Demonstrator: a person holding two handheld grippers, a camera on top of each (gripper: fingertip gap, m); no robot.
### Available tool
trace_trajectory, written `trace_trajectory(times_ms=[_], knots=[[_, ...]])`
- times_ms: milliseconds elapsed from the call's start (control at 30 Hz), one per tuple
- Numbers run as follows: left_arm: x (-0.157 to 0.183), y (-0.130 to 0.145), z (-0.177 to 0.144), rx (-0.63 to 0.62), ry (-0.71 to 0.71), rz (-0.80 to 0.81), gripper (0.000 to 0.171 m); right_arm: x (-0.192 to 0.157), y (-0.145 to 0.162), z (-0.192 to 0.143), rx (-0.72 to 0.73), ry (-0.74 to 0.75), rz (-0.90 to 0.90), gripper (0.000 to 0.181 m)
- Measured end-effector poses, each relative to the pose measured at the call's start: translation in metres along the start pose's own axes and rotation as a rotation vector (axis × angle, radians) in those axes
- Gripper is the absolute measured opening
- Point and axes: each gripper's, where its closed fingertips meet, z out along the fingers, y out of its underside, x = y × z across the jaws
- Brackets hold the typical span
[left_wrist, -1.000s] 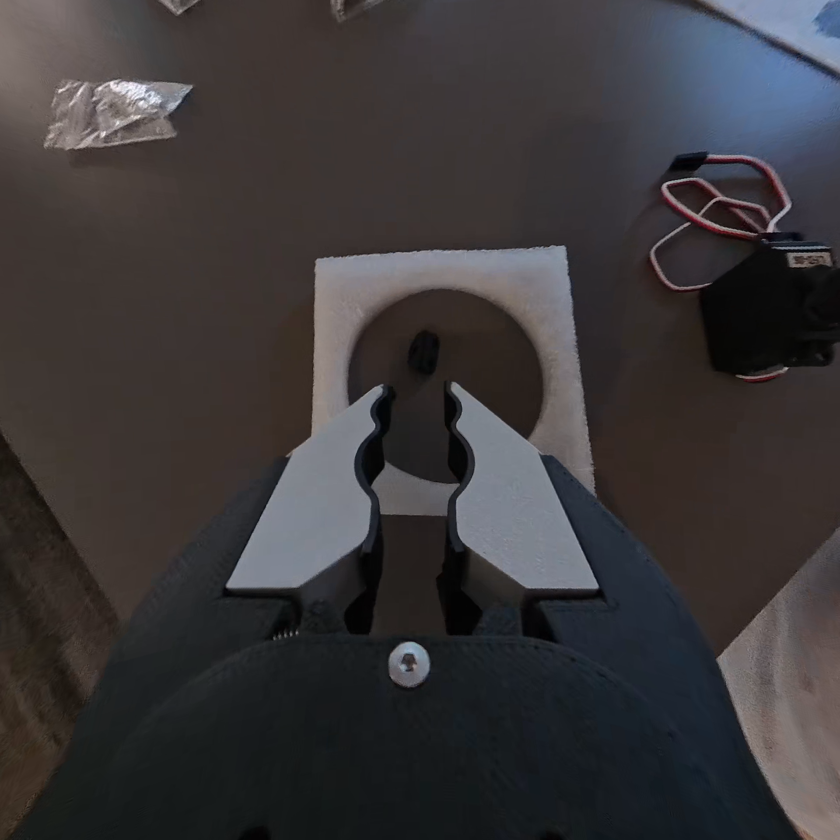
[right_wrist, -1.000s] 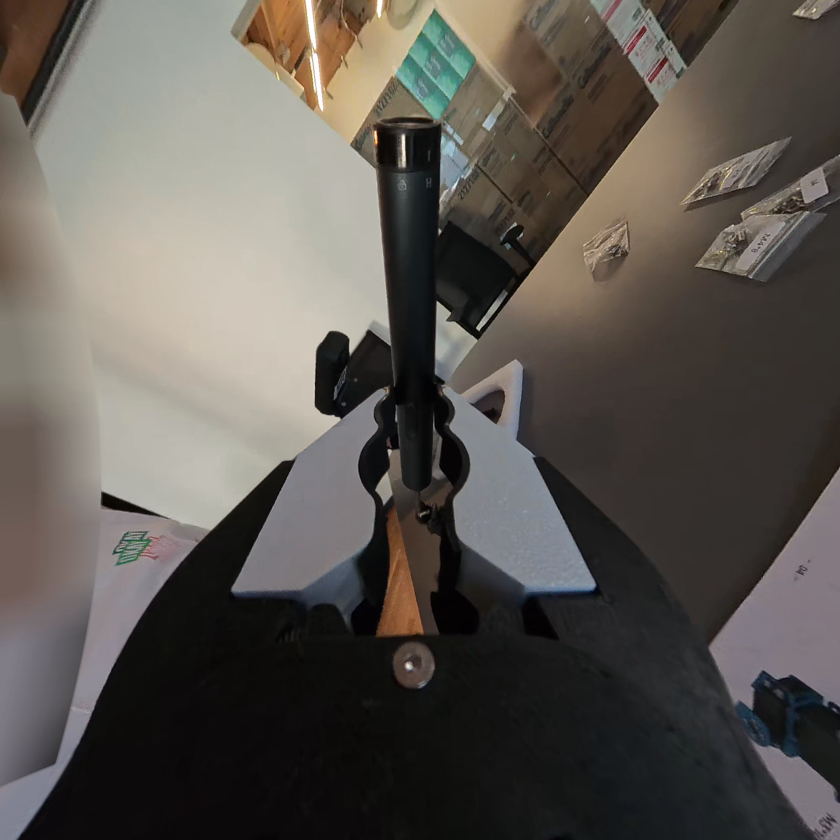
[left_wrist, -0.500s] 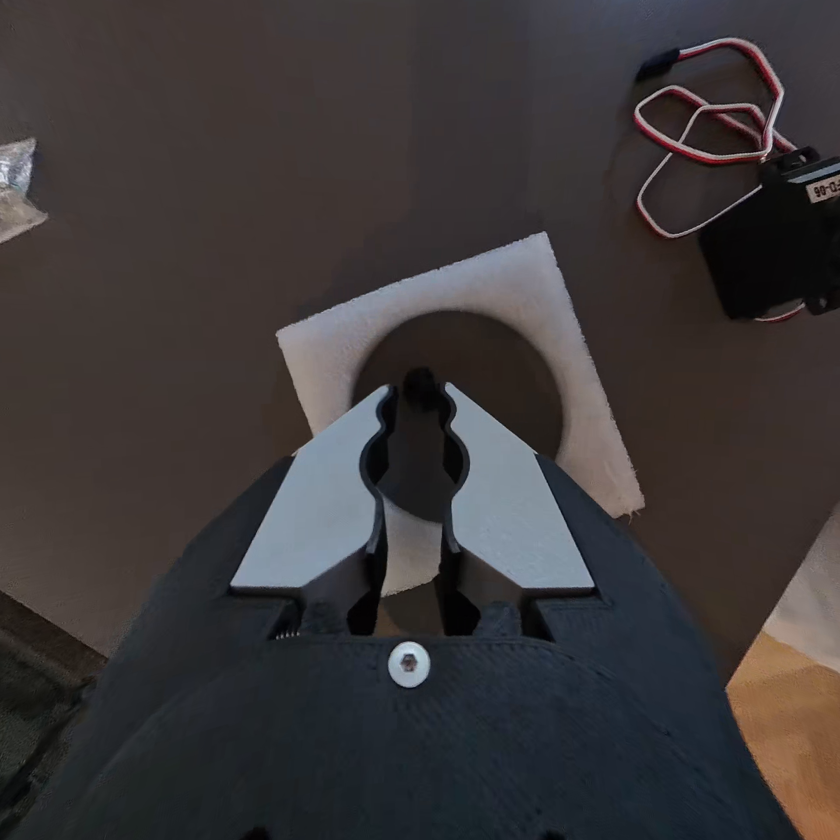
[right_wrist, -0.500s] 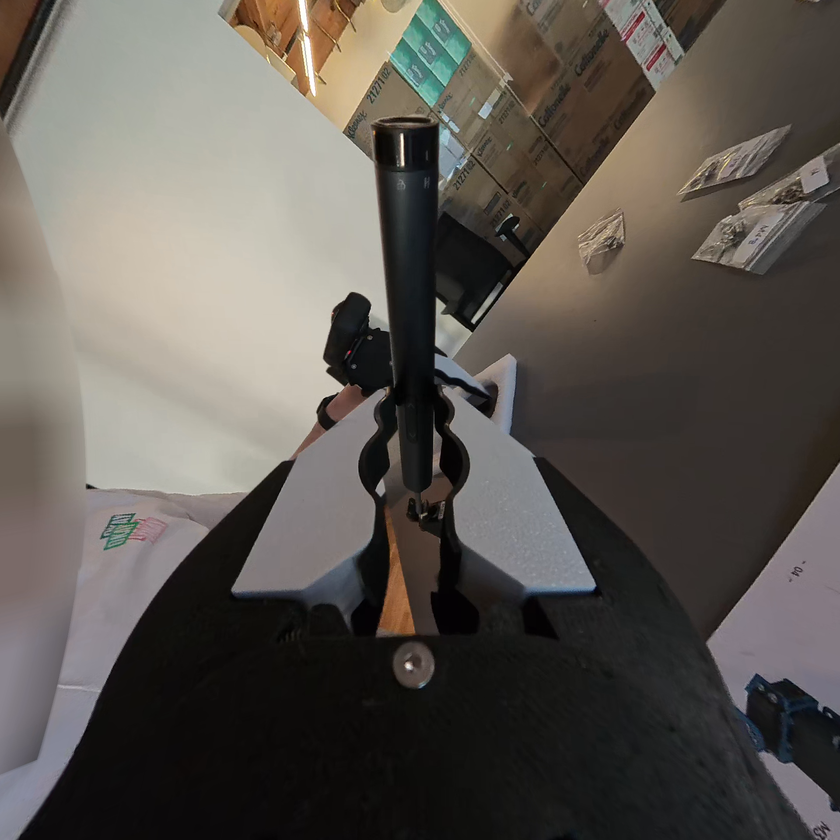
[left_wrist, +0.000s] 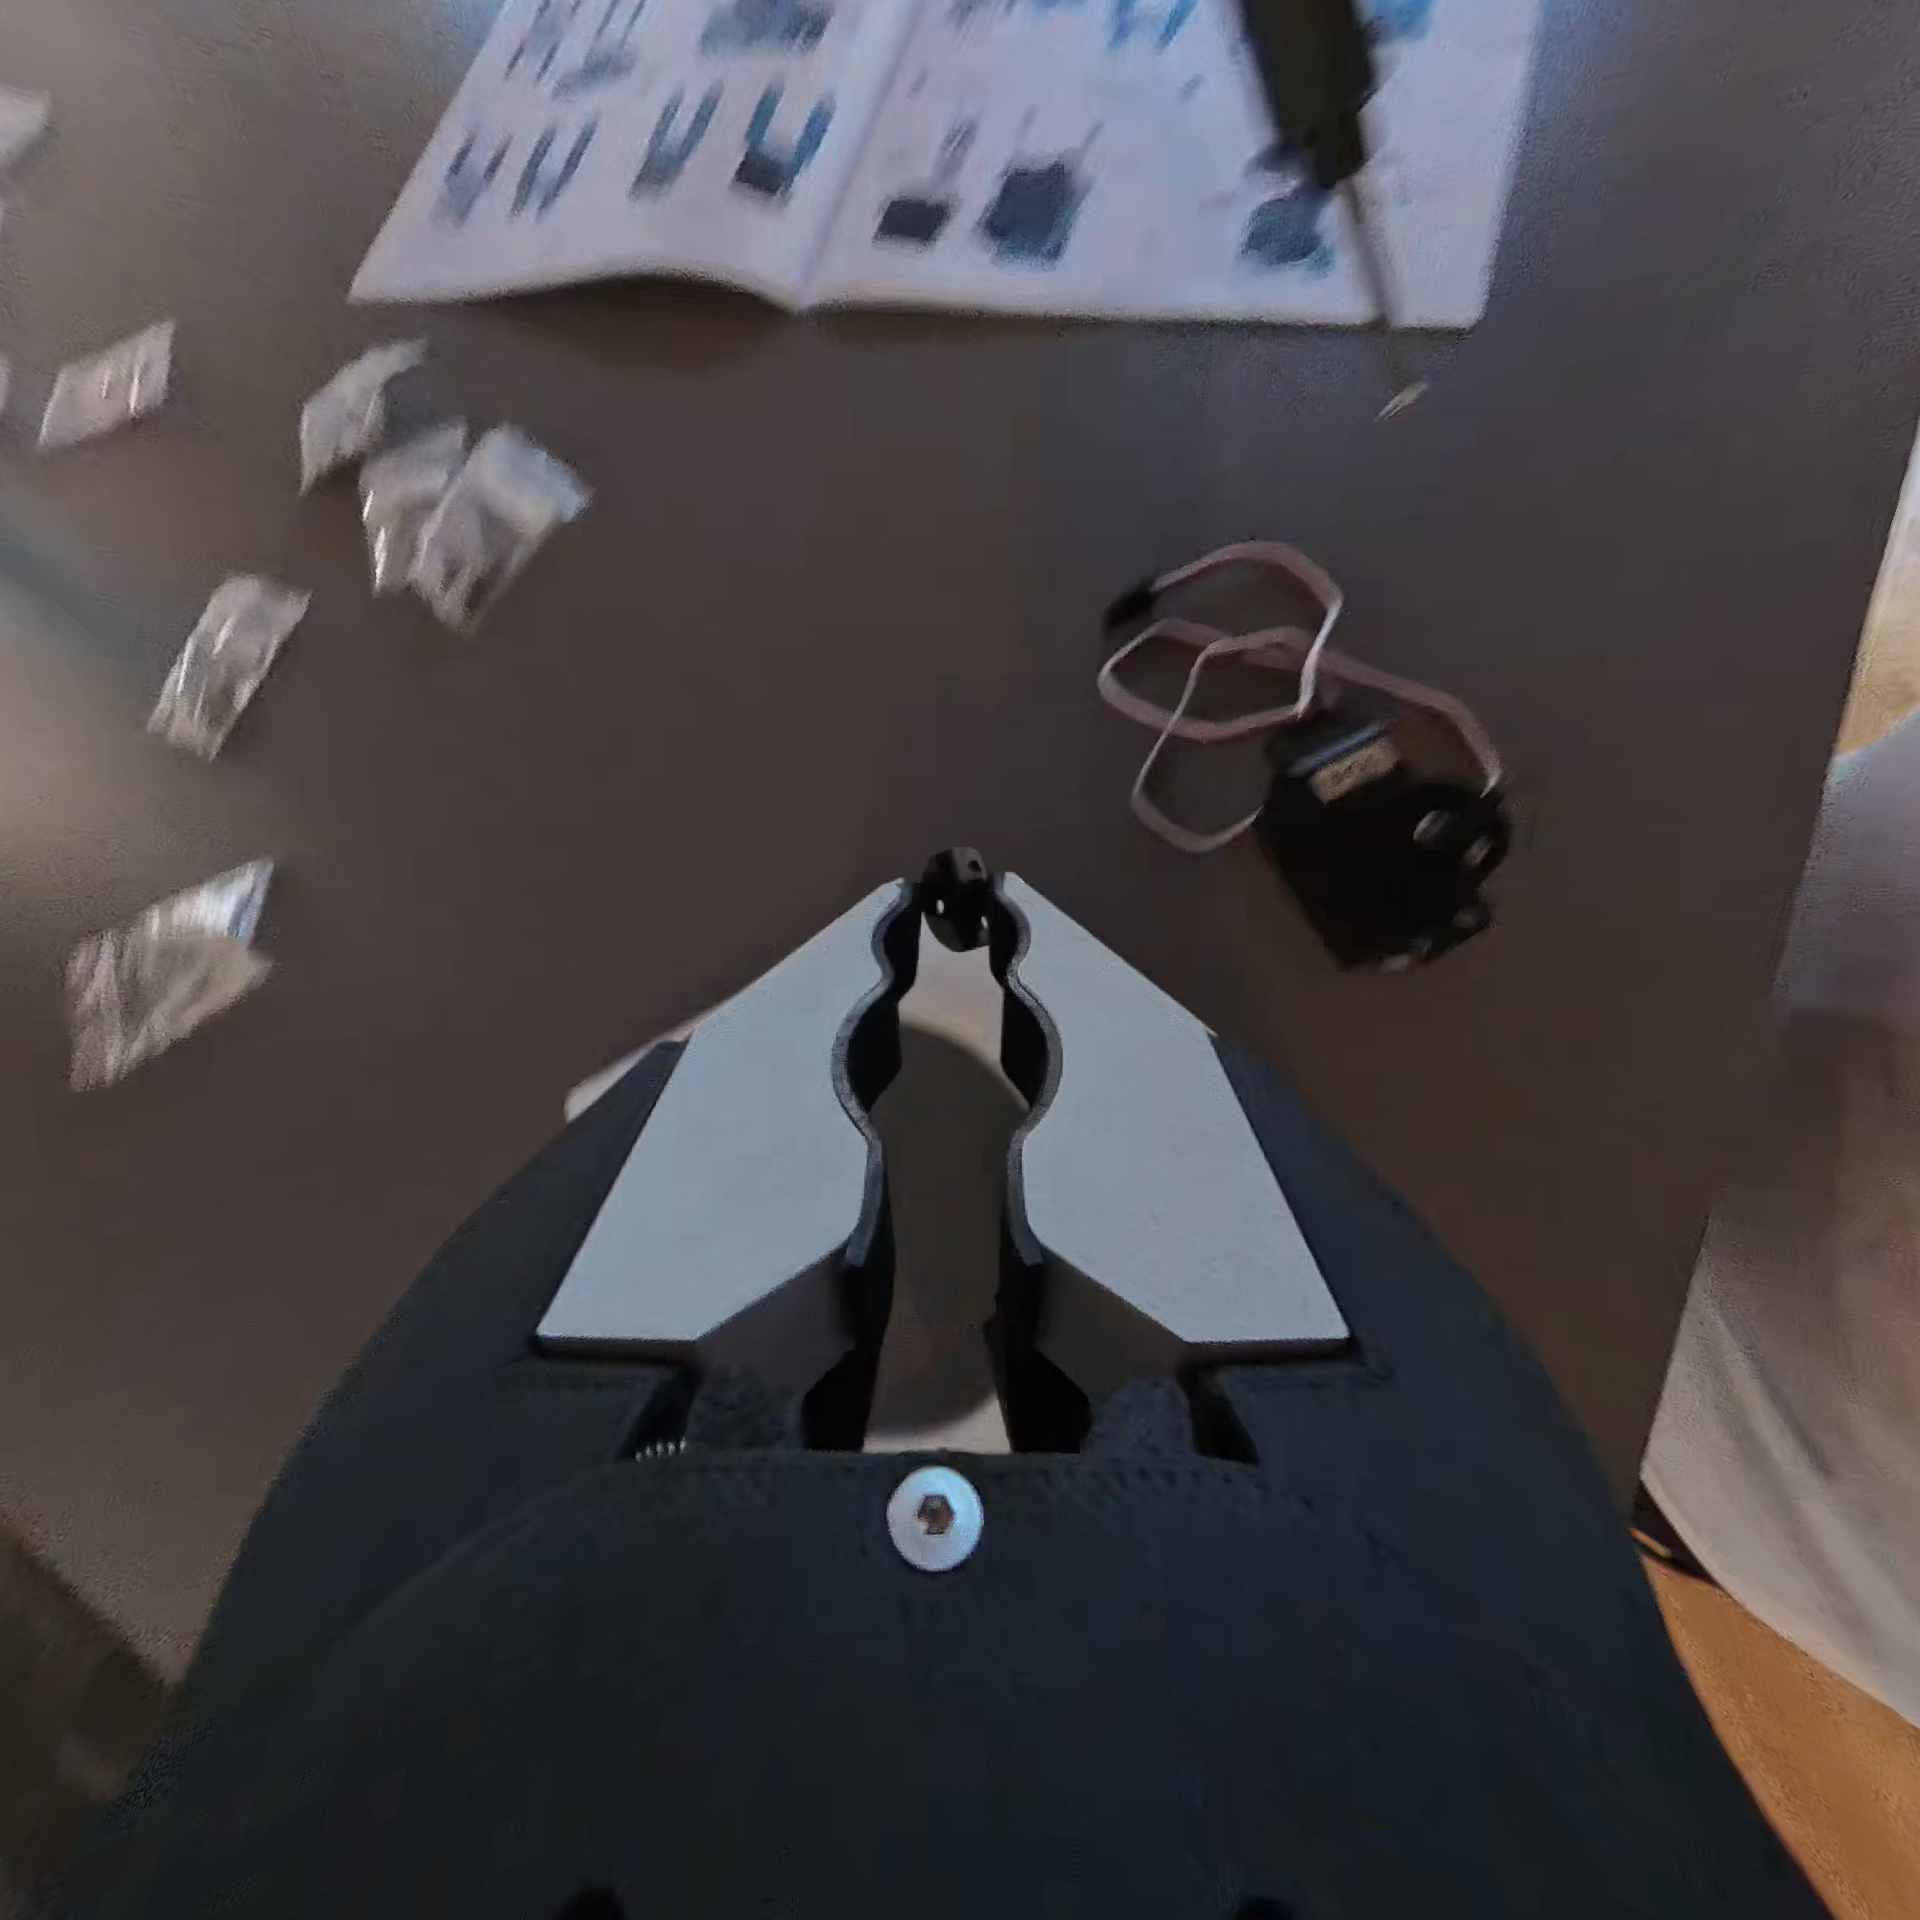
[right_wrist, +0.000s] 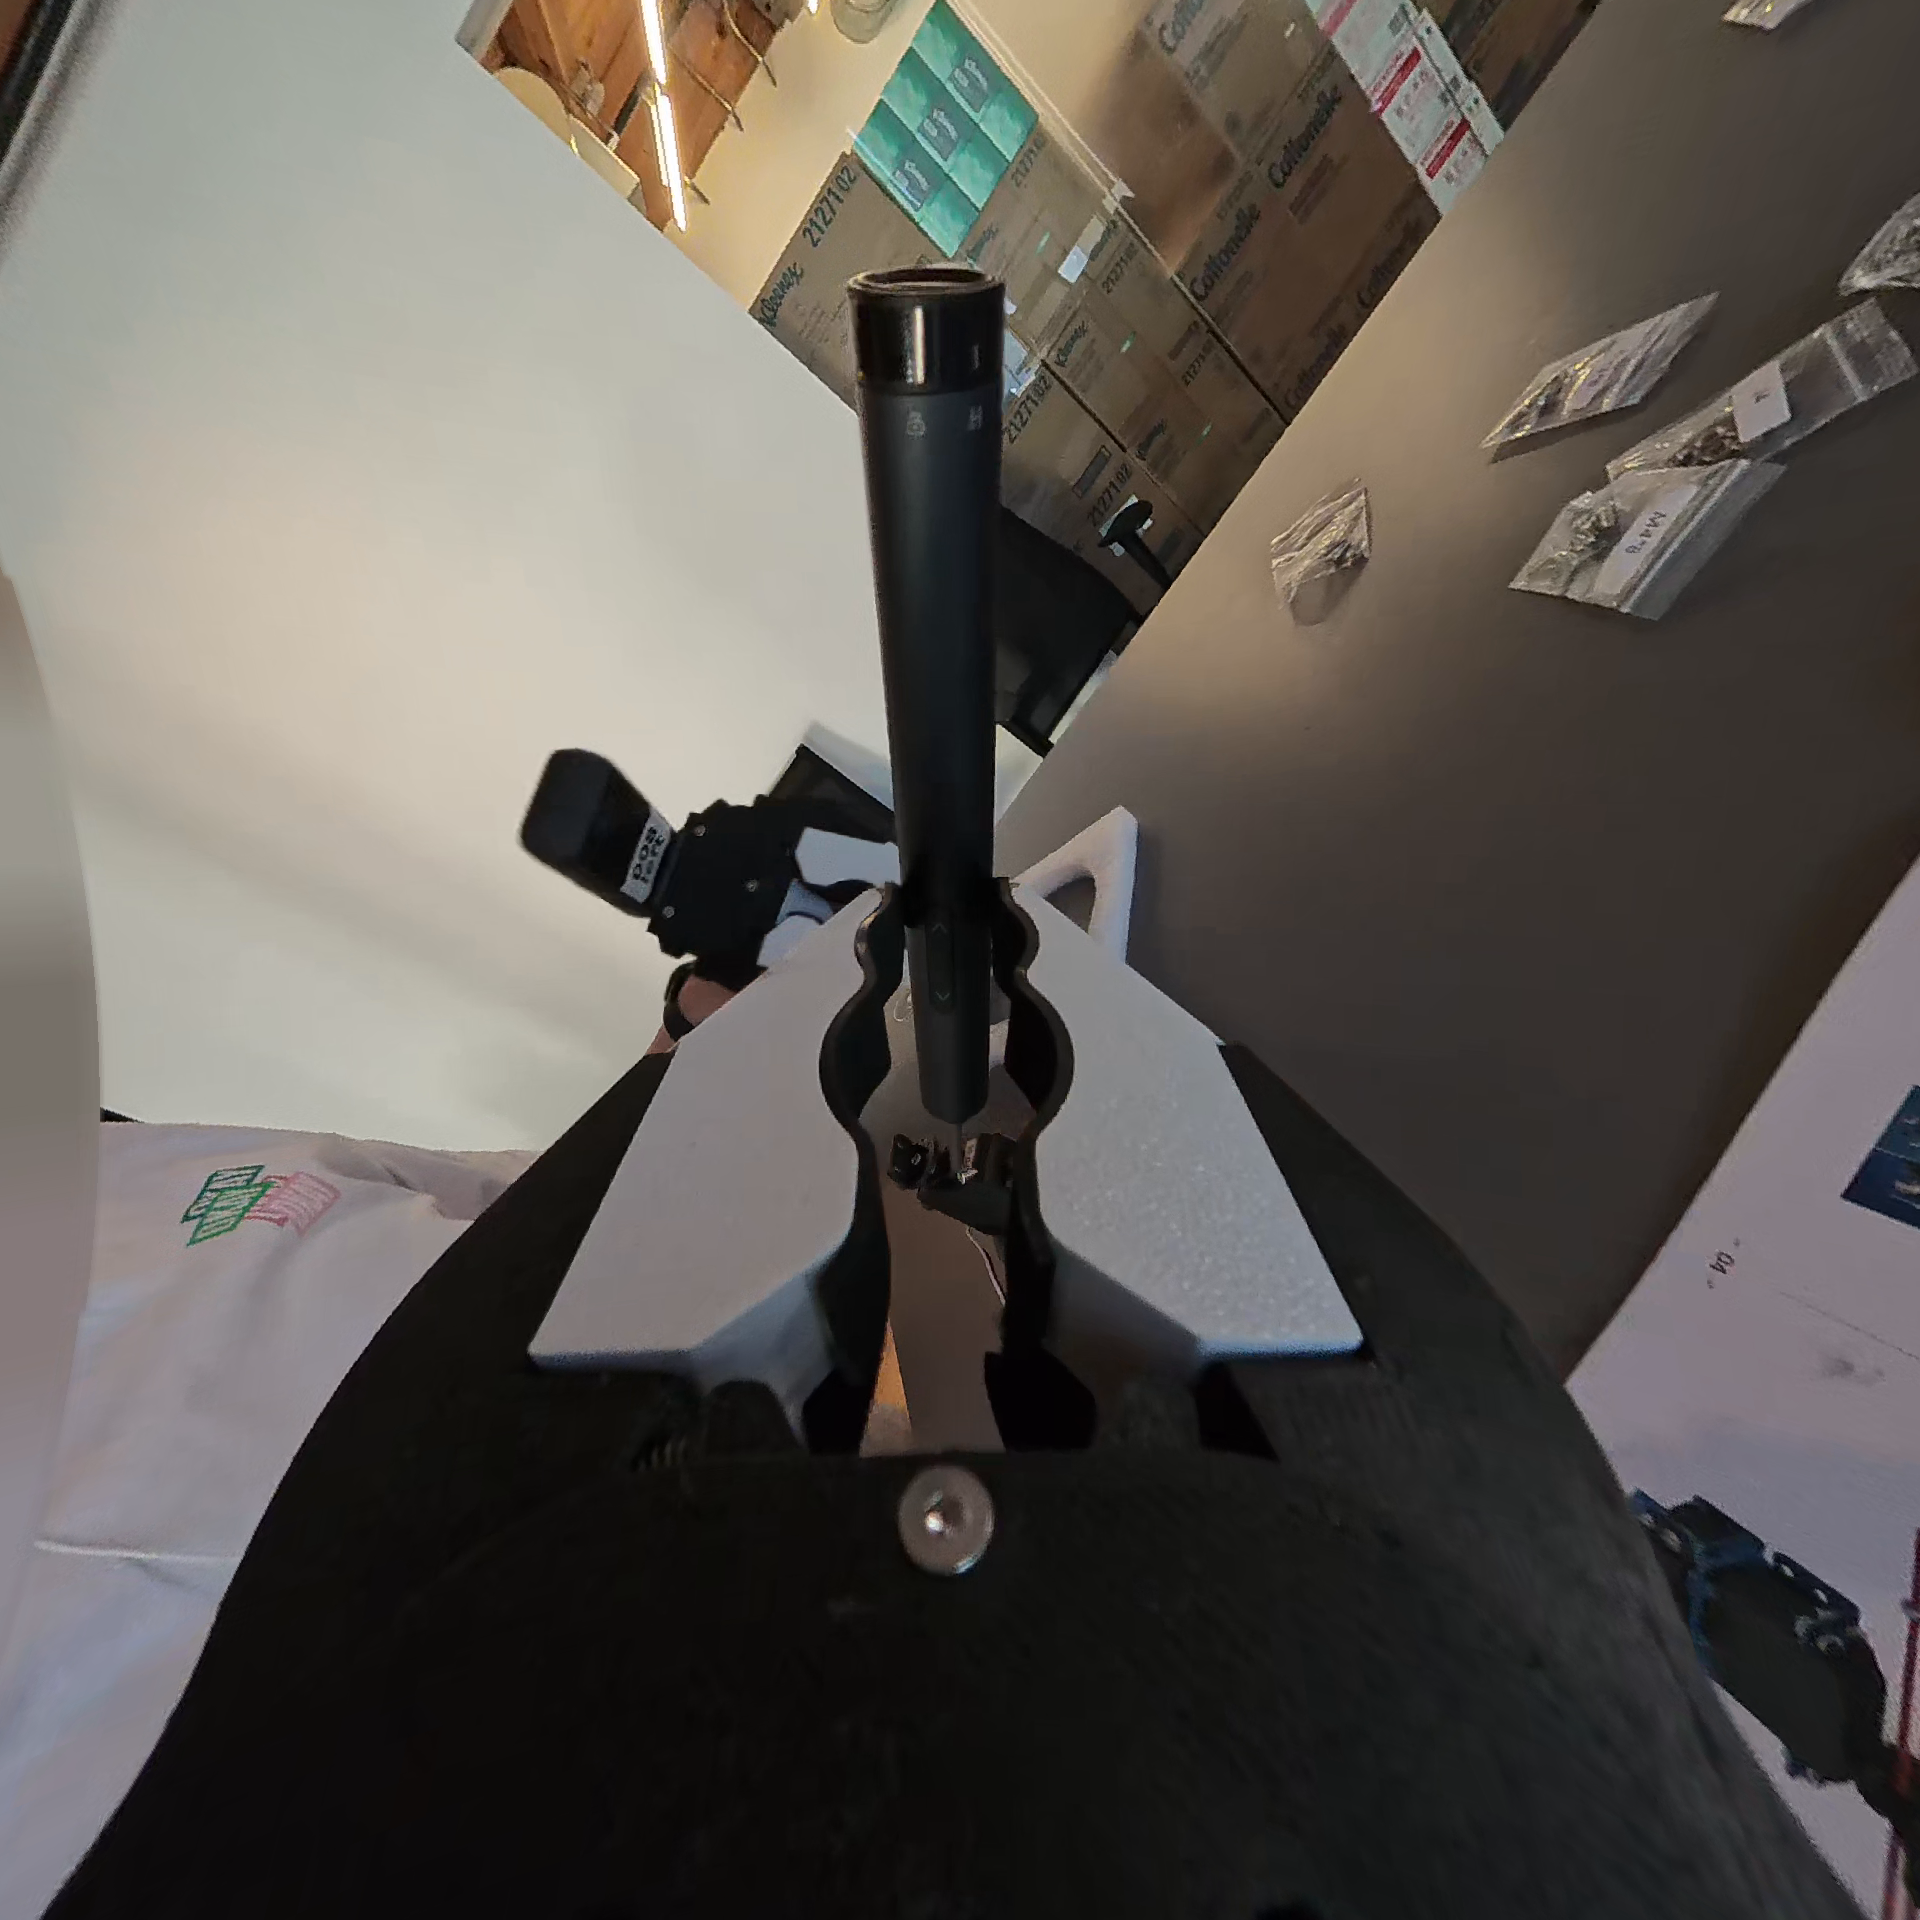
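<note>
My left gripper (left_wrist: 957, 889) is shut on a small black part (left_wrist: 954, 920), held at the fingertips above the dark table (left_wrist: 831, 644). A white foam square with a round hole (left_wrist: 940, 987) lies beneath the fingers, mostly hidden. A black servo (left_wrist: 1382, 842) with looped red and white wires (left_wrist: 1216, 675) lies to the right. My right gripper (right_wrist: 940, 896) is shut on a black electric screwdriver (right_wrist: 930, 623), handle pointing away. Its bit tip (right_wrist: 956, 1135) is just above the servo (right_wrist: 951, 1169). The left gripper (right_wrist: 707, 873) shows behind the screwdriver.
Several clear bags of small hardware (left_wrist: 457, 520) lie at the left and also show in the right wrist view (right_wrist: 1642, 540). An open printed booklet (left_wrist: 935, 156) lies at the far side. Cardboard boxes (right_wrist: 1143, 312) are stacked beyond the table. A person in white clothing (right_wrist: 260, 1299) is beside it. About 15 cm separates my left fingertips from my right.
My left gripper closed on the small black part inside the foam ring and lifted it, tilting up so the booklet and bags came into view. The right gripper kept its hold on the screwdriver.
</note>
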Motion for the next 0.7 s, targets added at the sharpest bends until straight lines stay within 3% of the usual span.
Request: trace_trajectory(times_ms=[100, 300, 433, 600, 700], knots=[[0.014, -0.021, 0.027, -0.007, 0.035, 0.163, 0.011, 0.004, -0.001, -0.003, 0.004, 0.005, 0.009, 0.015], [0.012, -0.023, 0.075, -0.122, 0.097, 0.379, 0.011, 0.013, -0.004, -0.014, 0.014, 0.039, -0.001, 0.015], [0.007, -0.026, 0.076, -0.113, 0.172, 0.281, 0.024, 0.024, -0.003, -0.022, 0.021, 0.077, -0.011, 0.015], [0.031, -0.065, 0.055, 0.079, 0.451, 0.033, 0.017, 0.031, -0.003, -0.028, 0.049, 0.07, 0.017, 0.015], [0.026, -0.056, 0.065, 0.02, 0.436, 0.088, 0.015, 0.032, -0.005, -0.03, 0.067, 0.058, 0.034, 0.015]])
